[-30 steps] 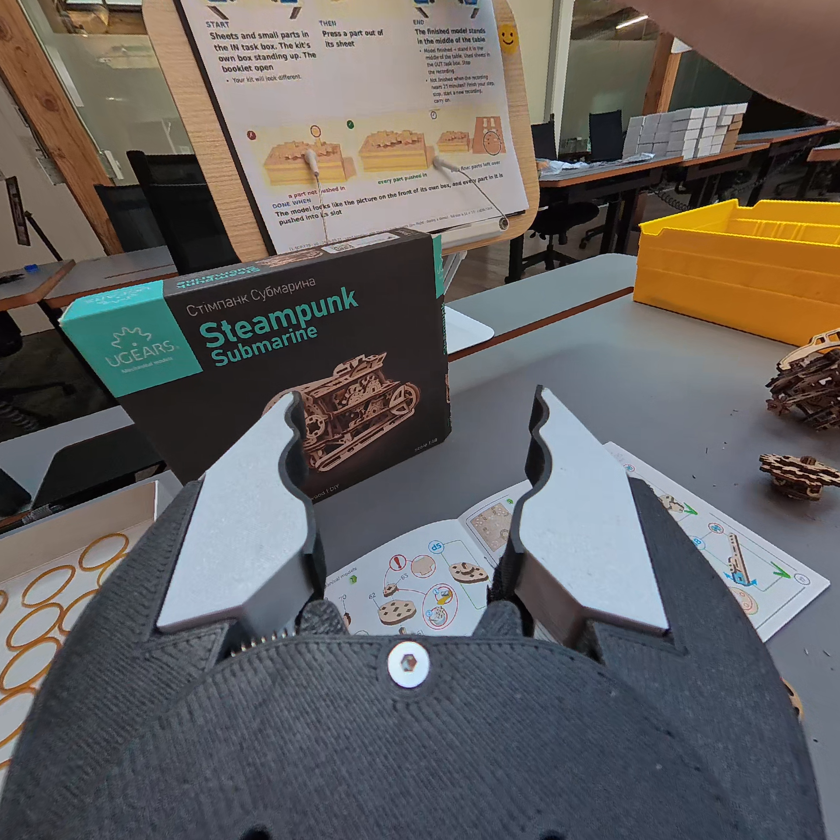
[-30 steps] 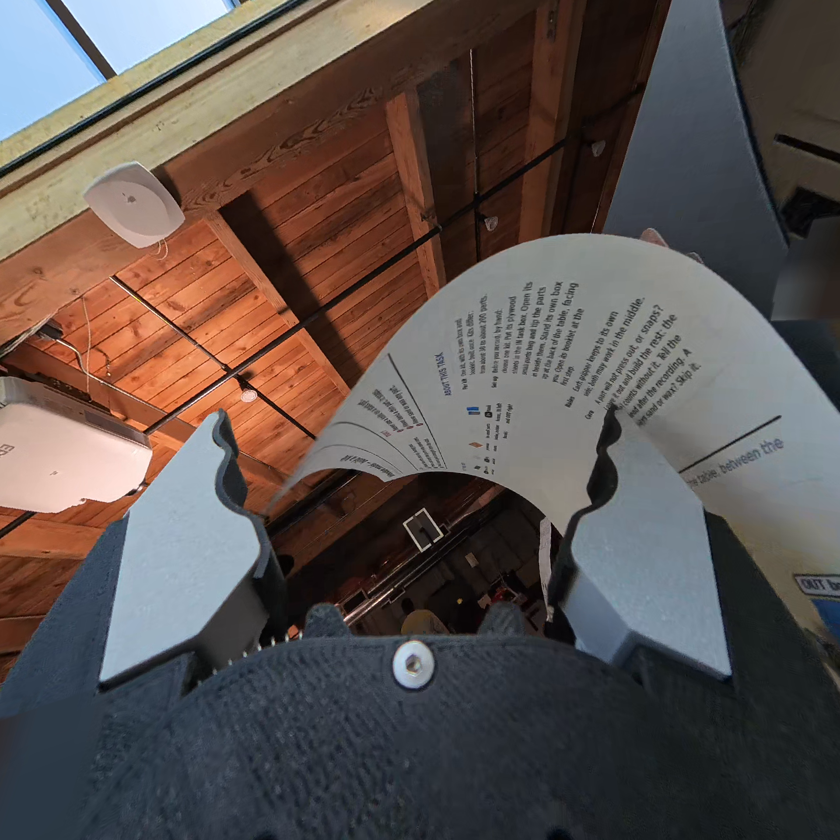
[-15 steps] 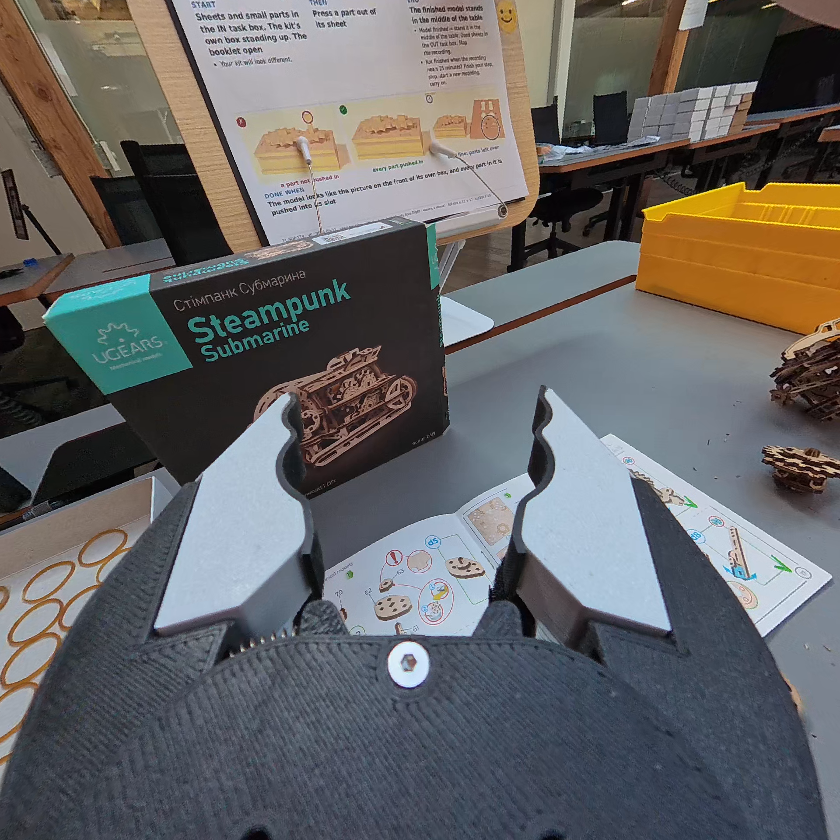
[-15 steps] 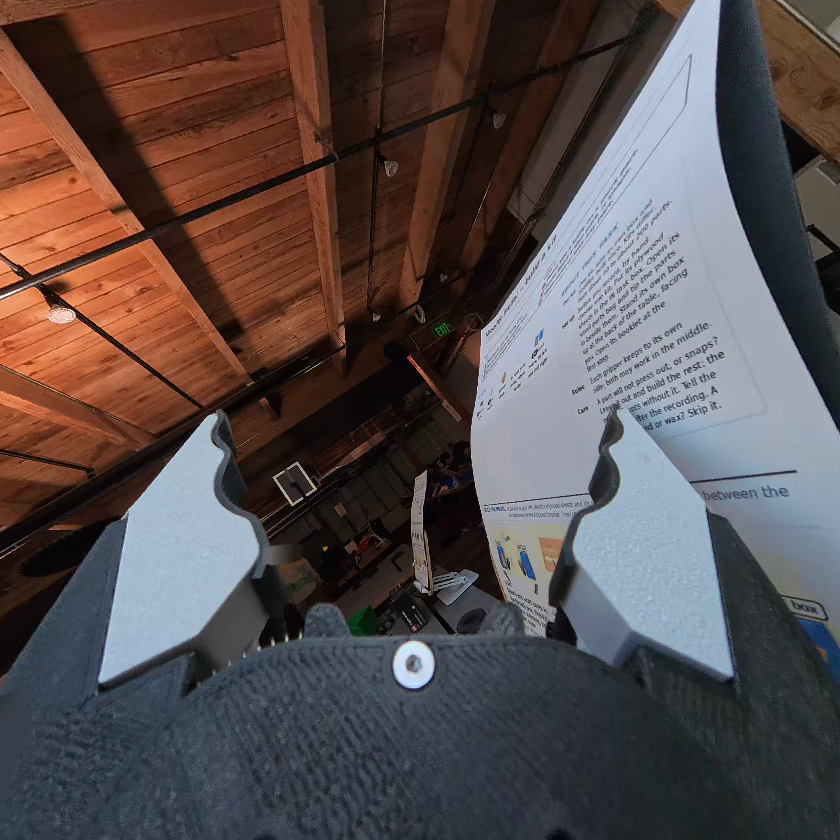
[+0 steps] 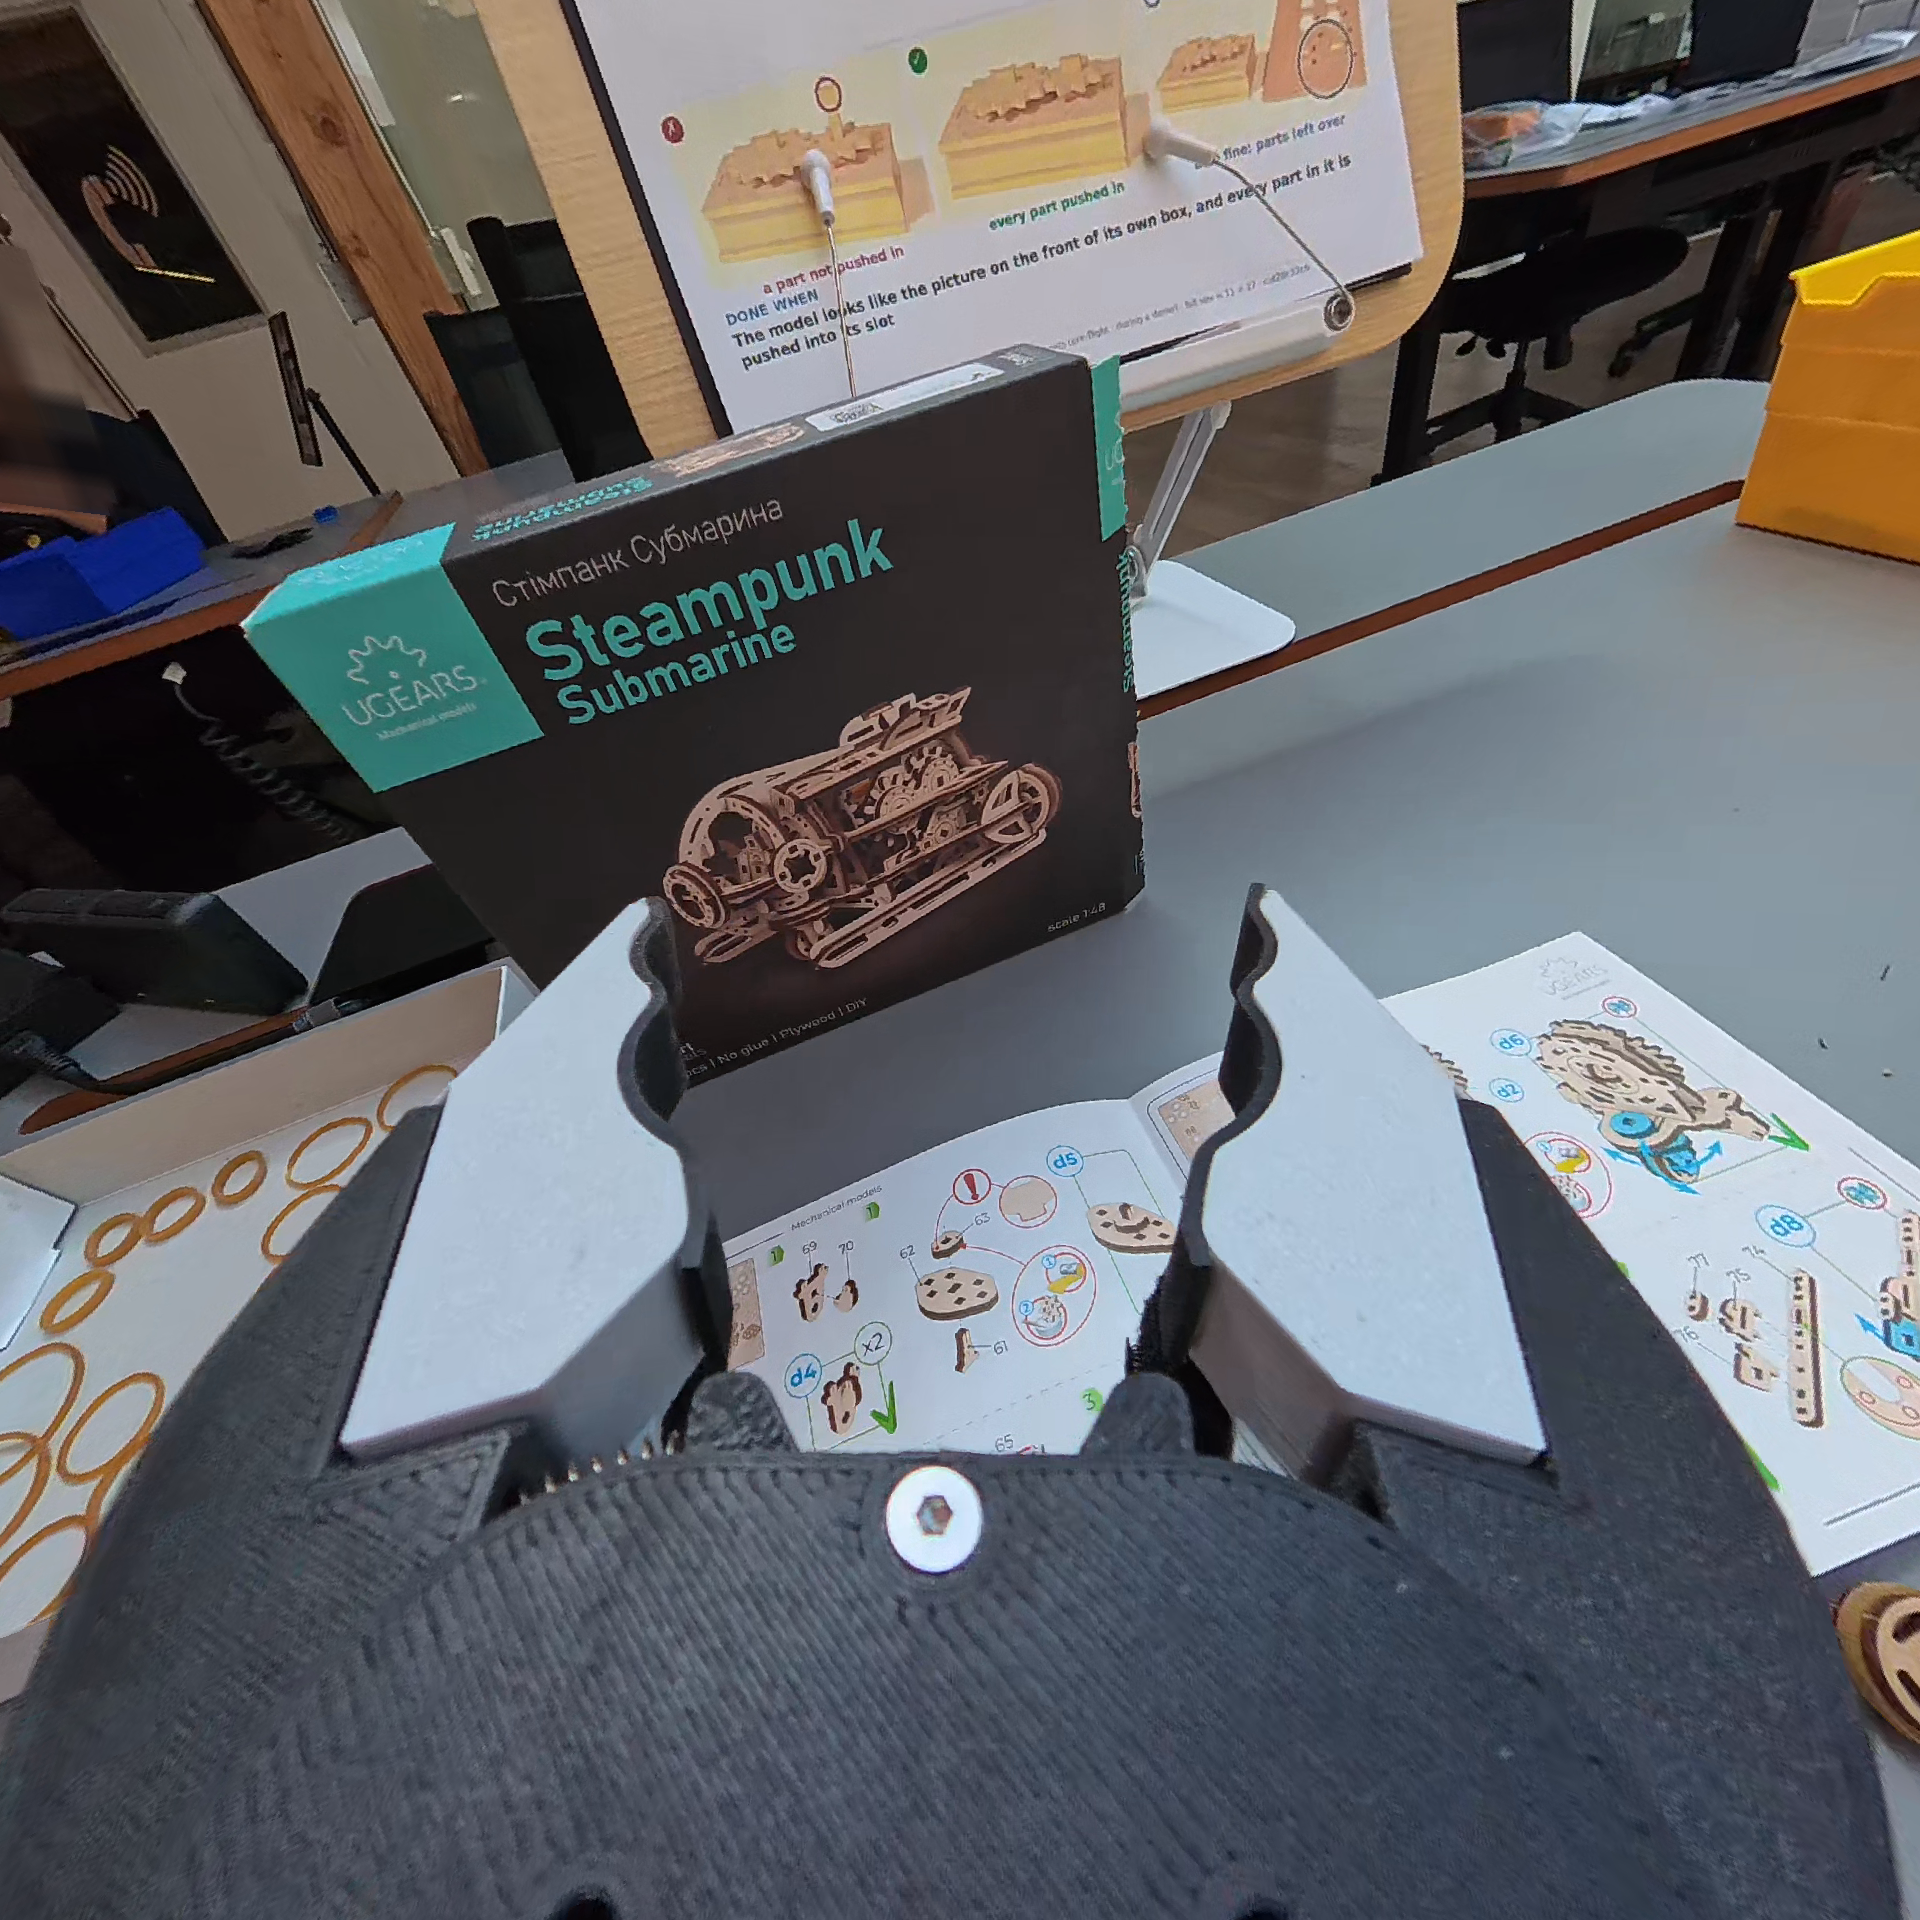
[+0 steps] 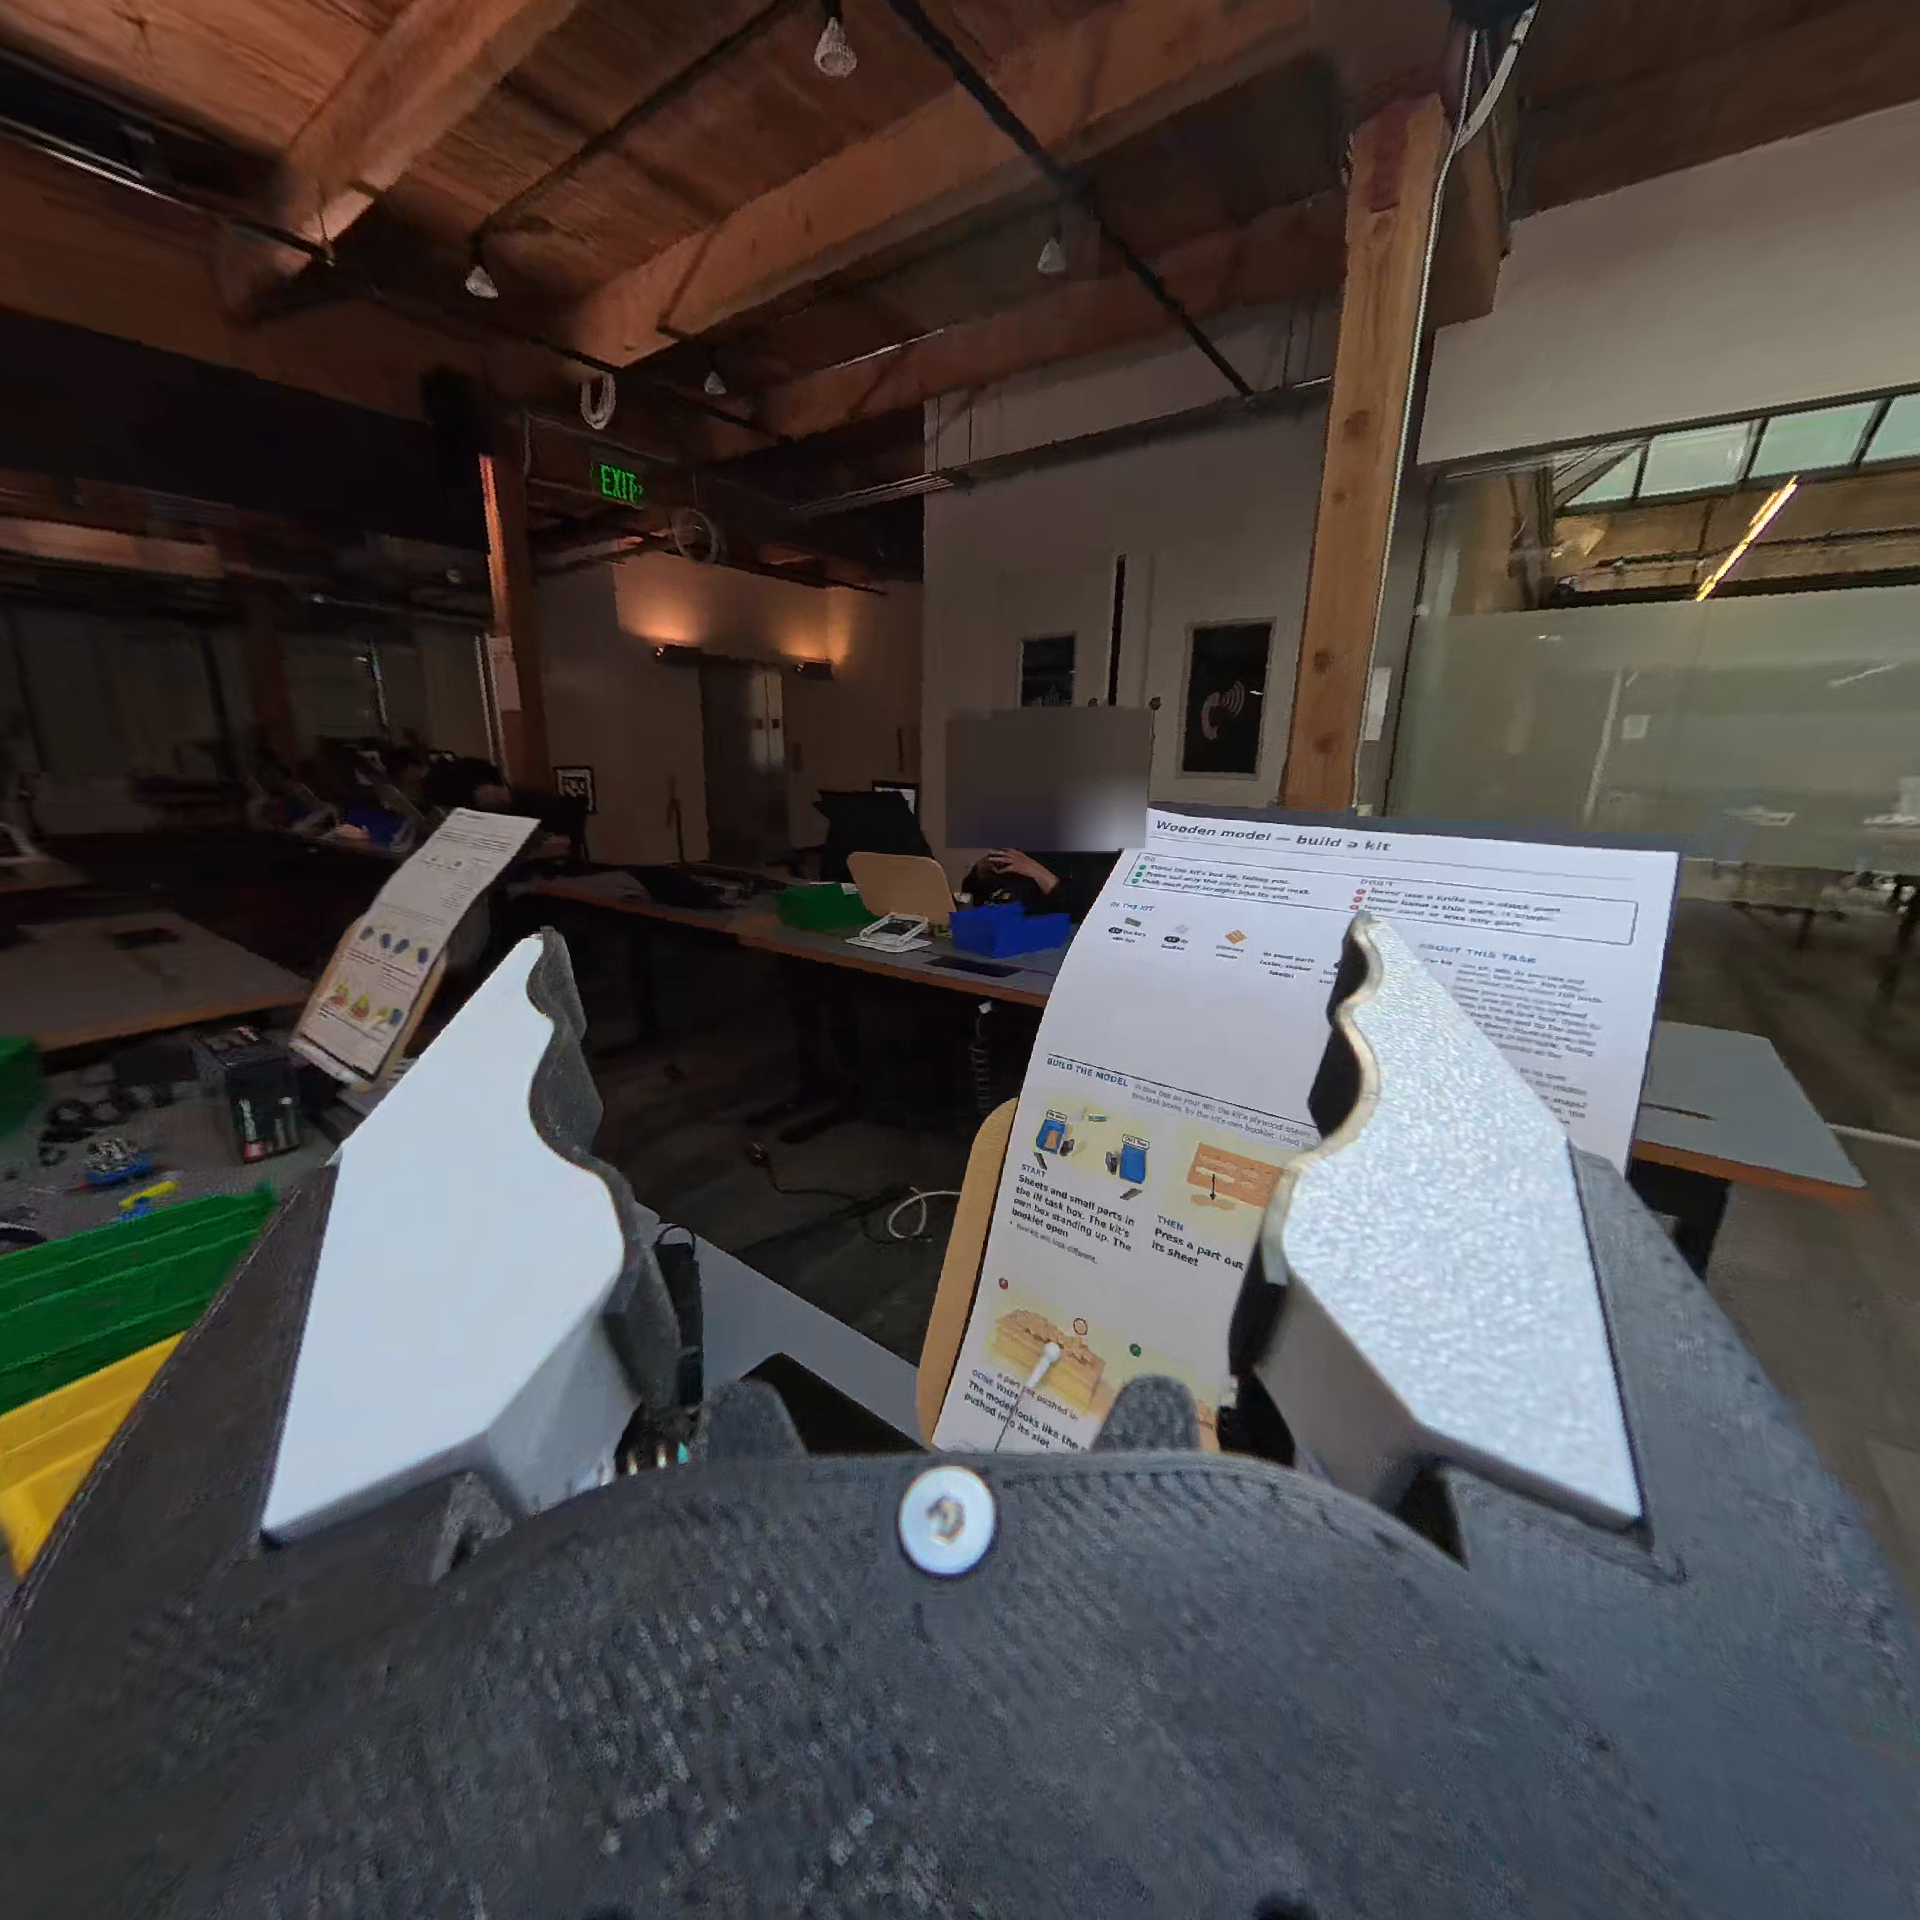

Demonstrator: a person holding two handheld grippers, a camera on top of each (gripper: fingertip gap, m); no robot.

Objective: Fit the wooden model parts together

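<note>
In the left wrist view my left gripper (image 5: 951, 914) is open and empty, held above the open instruction booklet (image 5: 1039, 1247) on the grey table (image 5: 1507, 790). The dark kit box (image 5: 748, 686) stands upright just beyond the booklet. A small round wooden part (image 5: 1886, 1652) lies at the right edge by the booklet. In the right wrist view my right gripper (image 6: 951, 956) is open and empty, raised and pointing across the room at the instruction sheet (image 6: 1247, 1039) on its wooden stand. No wooden parts show in that view.
A shallow white tray (image 5: 260, 1132) with orange rubber rings (image 5: 104, 1413) sits at the left. A yellow bin (image 5: 1849, 416) stands at the far right of the table. The sheet stand (image 5: 1018, 156) rises behind the box. Green and yellow bins (image 6: 94, 1309) show left in the right wrist view. Some 45 cm of space lies between my two pairs of fingers.
My left gripper has moved left and tilted down toward the booklet; the wooden assemblies at the right have left its view. My right gripper has swung down from the ceiling to level with the room.
</note>
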